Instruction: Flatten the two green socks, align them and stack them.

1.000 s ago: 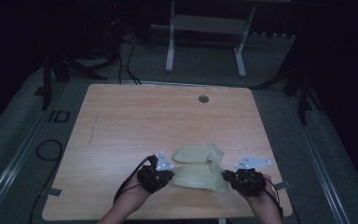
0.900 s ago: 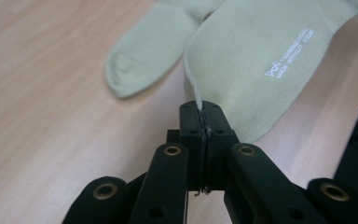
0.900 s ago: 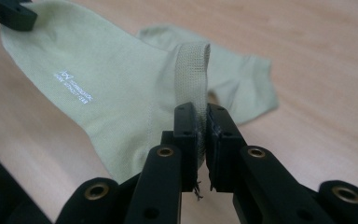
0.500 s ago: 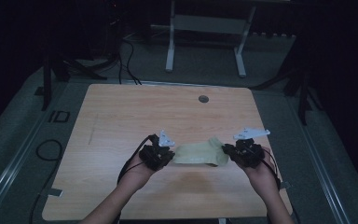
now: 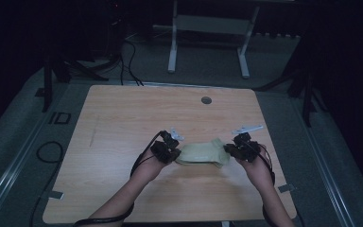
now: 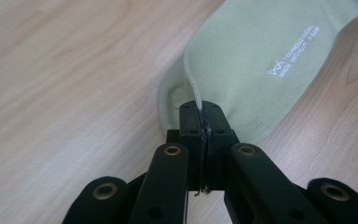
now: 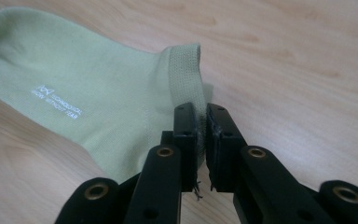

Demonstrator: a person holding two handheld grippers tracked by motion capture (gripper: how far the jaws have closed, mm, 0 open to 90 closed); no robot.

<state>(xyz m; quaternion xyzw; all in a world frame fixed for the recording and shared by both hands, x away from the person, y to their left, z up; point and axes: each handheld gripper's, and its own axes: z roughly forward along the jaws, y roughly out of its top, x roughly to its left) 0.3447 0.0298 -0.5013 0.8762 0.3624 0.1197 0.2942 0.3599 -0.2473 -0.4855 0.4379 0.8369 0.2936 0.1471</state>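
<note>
- Two forearms came in from the near edge of the bench [image 5: 123, 123], each hand holding a gripper.
- Left gripper [image 5: 170, 153] sat at the sock's [image 5: 201, 153] left end; in the left gripper view its fingers [image 6: 191, 126] were pressed together on a thin fold of the pale green cloth at the rounded toe end.
- Right gripper [image 5: 231, 150] sat at the sock's right end; in the right gripper view its fingers [image 7: 186, 135] were clamped on the ribbed cuff [image 7: 184, 70], with only a narrow slit between them.
- Between the two grippers the sock lay stretched across the bench, a little nearer than its middle, mostly flat on the wood.
- White lettering [image 6: 292, 51] showed on the sock's upper face.
- Farther off, a small round grommet [image 5: 206, 100] sat near the bench's far edge, well apart from the sock.
- Beyond the bench, a white frame [image 5: 208, 28] stood on the dark floor.
</note>
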